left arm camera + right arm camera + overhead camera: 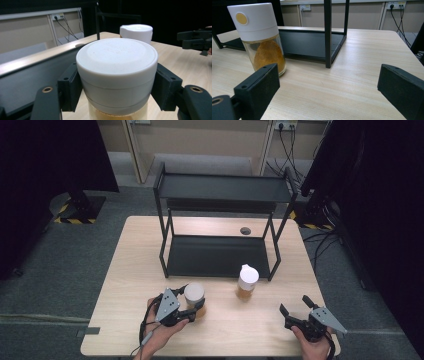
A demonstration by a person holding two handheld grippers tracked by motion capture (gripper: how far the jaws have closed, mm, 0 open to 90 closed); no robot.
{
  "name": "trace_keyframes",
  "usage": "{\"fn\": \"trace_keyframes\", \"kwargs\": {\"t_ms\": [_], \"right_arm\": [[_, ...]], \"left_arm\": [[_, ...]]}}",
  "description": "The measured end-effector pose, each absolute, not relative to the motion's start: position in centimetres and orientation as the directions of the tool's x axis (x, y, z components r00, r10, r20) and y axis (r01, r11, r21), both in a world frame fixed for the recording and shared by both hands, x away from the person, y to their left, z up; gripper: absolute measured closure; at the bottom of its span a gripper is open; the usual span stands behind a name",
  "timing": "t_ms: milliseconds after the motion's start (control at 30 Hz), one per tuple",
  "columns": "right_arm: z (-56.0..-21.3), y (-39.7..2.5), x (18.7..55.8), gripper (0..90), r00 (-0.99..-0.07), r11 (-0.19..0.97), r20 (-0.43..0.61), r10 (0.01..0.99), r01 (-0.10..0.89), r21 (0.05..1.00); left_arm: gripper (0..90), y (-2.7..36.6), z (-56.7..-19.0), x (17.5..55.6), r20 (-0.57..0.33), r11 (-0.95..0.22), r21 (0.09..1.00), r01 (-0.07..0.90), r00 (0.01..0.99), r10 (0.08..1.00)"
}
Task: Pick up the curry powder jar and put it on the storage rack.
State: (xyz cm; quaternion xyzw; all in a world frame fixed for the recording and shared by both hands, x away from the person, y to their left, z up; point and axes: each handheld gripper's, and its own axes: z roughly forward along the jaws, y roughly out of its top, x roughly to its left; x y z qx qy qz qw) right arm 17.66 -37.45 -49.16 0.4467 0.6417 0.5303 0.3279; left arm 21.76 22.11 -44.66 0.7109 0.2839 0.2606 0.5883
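On the pale wooden counter [125, 285], near the front edge, the left gripper [192, 306] squeezes a glass jar with a round white lid [194, 295]. Its jaws press on both sides of the lid. The right gripper [296, 308] sits low by the right corner, jaws wide apart, with nothing between them. A second glass jar with a tall white cap and orange powder inside [247, 282] stands between the two grippers, just beside the front of the black metal shelf rack [220, 255].

High view overhead, facing forward-down; both gripper views low, close, perhaps sharing the second jar [136, 32] and rack [312, 42].
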Motion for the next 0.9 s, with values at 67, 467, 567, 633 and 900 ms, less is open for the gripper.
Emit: {"fn": "trace_keyframes", "kwargs": {"t_ms": [67,467,567,633,900], "right_arm": [[-49.2,-37.5,17.7,4.5,-0.386,0.037,0.055,0.921,0.226,0.973],[-49.2,-37.7,17.7,4.5,-0.379,0.010,0.081,0.922,0.234,0.972],[-49.2,-37.6,17.7,4.5,-0.381,0.020,0.071,0.922,0.230,0.973],[-49.2,-37.6,17.7,4.5,-0.381,0.023,0.069,0.922,0.231,0.973],[-49.2,-37.6,17.7,4.5,-0.381,0.020,0.071,0.922,0.230,0.973]], "left_arm": [[33.7,22.1,-44.1,21.8,0.037,-0.143,0.985,0.095,0.695,0.718],[33.7,21.6,-40.3,22.1,0.080,-0.152,0.987,0.060,0.636,0.768],[33.7,21.4,-39.6,22.1,0.080,-0.140,0.989,0.047,0.626,0.776],[33.7,21.3,-39.3,22.0,0.079,-0.134,0.990,0.041,0.621,0.780],[33.7,20.8,-38.3,22.0,0.071,-0.118,0.992,0.044,0.581,0.810]]}}
